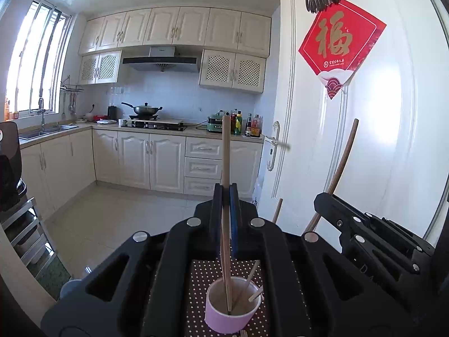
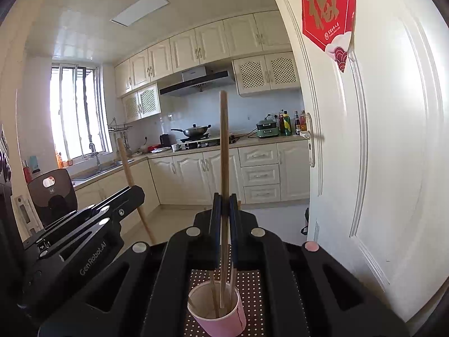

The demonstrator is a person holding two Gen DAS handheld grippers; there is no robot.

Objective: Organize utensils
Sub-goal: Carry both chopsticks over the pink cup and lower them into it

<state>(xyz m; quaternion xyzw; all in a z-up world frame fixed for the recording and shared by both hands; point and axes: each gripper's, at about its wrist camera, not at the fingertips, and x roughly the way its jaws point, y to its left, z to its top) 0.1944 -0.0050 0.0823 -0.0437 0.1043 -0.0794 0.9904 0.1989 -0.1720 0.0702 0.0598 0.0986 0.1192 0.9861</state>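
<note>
A pink paper cup stands on a brown dotted mat below both grippers. It holds several loose wooden chopsticks. My left gripper is shut on a pale chopstick held upright, its lower end inside the cup. My right gripper is shut on another upright chopstick that also reaches down into the cup. Each gripper shows in the other's view: the right gripper with its darker stick, the left gripper with its stick.
A white door with a red paper hanging stands close on the right. A dark appliance and a metal rack are at the left. Beyond lie a tiled floor and kitchen counters with a stove.
</note>
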